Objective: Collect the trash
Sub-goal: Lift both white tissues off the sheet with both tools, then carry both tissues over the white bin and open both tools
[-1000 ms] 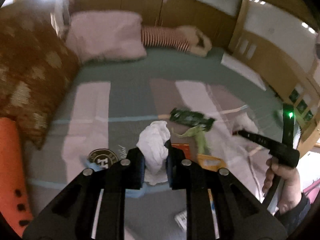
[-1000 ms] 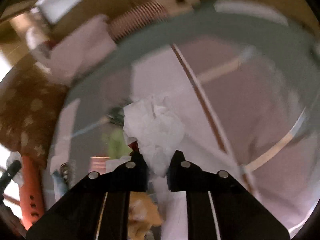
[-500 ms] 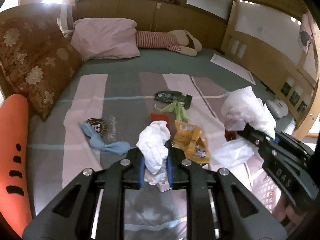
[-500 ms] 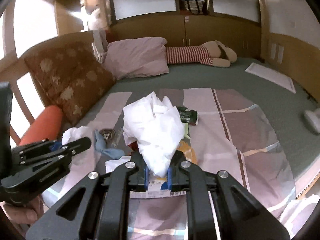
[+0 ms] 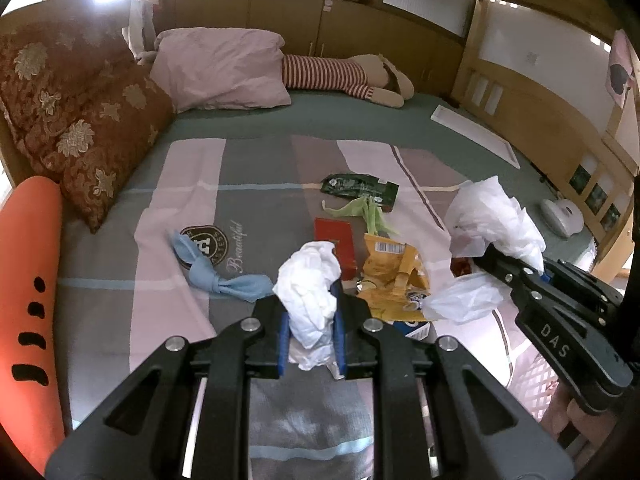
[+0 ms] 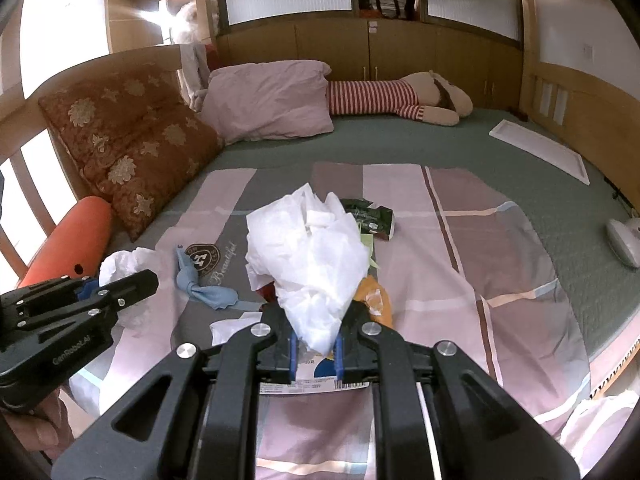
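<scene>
A crumpled tissue [image 5: 310, 288] is clamped between the closed fingers of the left gripper [image 5: 311, 334], and a larger wad of white paper [image 6: 308, 256] is pinched by the right gripper [image 6: 316, 344], both lifted clear of the bed [image 5: 248, 152], presumably to be carried off together. More trash is left on the striped blanket [image 6: 480, 280]: a yellow snack bag [image 5: 394, 276], a green wrapper [image 5: 360, 188], a red packet [image 5: 334, 236]. No bin is seen; the litter beneath the grippers is partly hidden.
</scene>
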A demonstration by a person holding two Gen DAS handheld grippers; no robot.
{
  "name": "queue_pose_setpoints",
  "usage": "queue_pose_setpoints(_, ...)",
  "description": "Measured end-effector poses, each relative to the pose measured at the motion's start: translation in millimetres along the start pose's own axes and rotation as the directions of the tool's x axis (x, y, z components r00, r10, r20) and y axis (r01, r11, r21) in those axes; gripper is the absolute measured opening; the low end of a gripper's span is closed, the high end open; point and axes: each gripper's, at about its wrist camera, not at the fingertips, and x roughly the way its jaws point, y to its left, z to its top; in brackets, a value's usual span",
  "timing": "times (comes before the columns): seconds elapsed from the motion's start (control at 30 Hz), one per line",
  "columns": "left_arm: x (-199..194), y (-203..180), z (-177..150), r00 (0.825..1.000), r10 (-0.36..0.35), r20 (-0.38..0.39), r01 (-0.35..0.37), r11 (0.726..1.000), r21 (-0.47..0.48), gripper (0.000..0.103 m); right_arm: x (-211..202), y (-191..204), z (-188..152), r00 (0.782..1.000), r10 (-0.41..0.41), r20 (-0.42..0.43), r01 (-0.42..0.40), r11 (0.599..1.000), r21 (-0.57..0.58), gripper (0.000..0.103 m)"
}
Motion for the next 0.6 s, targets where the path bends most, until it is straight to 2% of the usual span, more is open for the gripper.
queue_pose_setpoints(0.4,7.2,-0.7,-0.6,1.0,0.01,-0.019,-0.01,1.0,0.006,0.018,-6.4,-4.8,0.8,1.0,-0.004,0.02,0.004,1.0,0.01,0.014)
queue_pose_setpoints(0.47,9.4,-3.5,-1.2,1.0,0.008,-0.022,-0.008,1.0,0.007,0.018,-23.8,-17.3,0.6,0.999,-0.001,0.05,0.0,0.999,0.037,0.014)
queue_pose_setpoints(0.57,9.1,-16.7,-2.7,0.998,-0.056,-0.017,0.056,0.998,0.026,0.018,-65.0,-51.0,-9.4,0.994,-0.003,0.109,-0.009,0.994,0.108,0.014)
queue_pose_setpoints(0.6,8.0,-22.1,-3.2,0.997,-0.071,-0.014,0.072,0.997,0.039,0.018,-83.7,-66.8,-17.8,0.992,-0.029,0.125,0.013,0.991,0.129,0.014)
